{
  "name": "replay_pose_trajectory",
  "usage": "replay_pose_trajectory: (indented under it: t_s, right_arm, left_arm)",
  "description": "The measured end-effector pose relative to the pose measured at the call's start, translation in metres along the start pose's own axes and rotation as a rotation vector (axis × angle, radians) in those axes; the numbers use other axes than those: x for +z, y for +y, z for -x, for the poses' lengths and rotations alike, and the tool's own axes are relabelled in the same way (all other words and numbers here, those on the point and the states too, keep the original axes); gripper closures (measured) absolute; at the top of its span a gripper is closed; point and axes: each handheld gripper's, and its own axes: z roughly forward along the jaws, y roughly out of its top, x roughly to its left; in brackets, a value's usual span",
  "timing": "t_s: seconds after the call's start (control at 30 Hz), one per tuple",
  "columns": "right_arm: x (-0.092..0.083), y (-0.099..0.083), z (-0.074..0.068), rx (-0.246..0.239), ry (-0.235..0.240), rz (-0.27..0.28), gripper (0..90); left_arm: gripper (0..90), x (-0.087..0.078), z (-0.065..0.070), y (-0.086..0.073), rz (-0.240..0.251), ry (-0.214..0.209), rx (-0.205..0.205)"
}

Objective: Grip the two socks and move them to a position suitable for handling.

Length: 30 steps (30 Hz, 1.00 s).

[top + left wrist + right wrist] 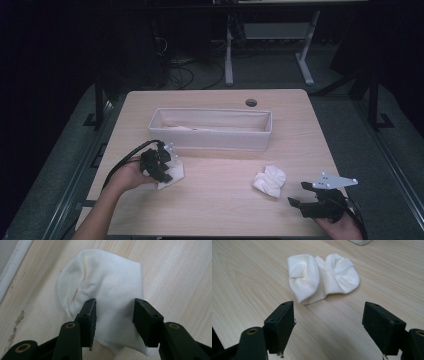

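Right gripper (303, 194) sits at the table's (215, 210) near right corner, jaws wide and empty, aimed at the crumpled sock (270, 181) just beyond it; left gripper (159, 168) near the left edge is down over the flat sock (105, 290), jaws half-closed astride it, pads not yet pinching. Judging by this, neither sock is lifted; both still need grasping and, likely, dropping into the white bin (210, 142) toward the far edge, which seems to hold something pale already.

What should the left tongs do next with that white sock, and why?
Probably close. The left tongs straddle the white sock on the table, pads either side with gaps showing, so they do not seem to pinch it yet.
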Motion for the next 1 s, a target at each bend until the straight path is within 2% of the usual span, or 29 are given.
replay_pose_trajectory:
  t_s: [0.13, 0.3, 0.67, 0.8, 0.9, 1.0]
  right_arm:
    - [-0.0008, -0.0007, 0.0014, 0.003, -0.003, 0.002, 25.0]
    - [-0.0010, -0.0007, 0.0001, -0.004, -0.004, -0.001, 25.0]
    - [-0.0008, -0.0010, -0.0004, -0.005, -0.005, -0.003, 25.1]
    - [-0.0009, -0.0009, 0.0004, -0.004, -0.004, -0.003, 25.0]
    - [-0.0001, -0.0013, -0.0001, -0.007, -0.001, -0.009, 26.0]
    - [-0.0004, -0.0015, -0.0005, -0.007, -0.001, -0.009, 26.0]
  left_arm:
    - [56.9, 0.0028, -0.0010, -0.0025, 0.012, 0.005, -0.009]
    - [65.9, 0.0026, -0.0007, -0.0019, 0.006, 0.019, -0.004]
    - [78.4, 0.0022, -0.0001, -0.0006, -0.004, 0.020, 0.005]
    - [79.8, 0.0020, -0.0003, -0.0001, -0.007, 0.020, -0.005]
    - [82.4, 0.0000, 0.0008, 0.0011, -0.018, 0.033, 0.014]
    - [83.1, -0.0015, 0.0017, 0.0009, -0.014, 0.036, 0.012]
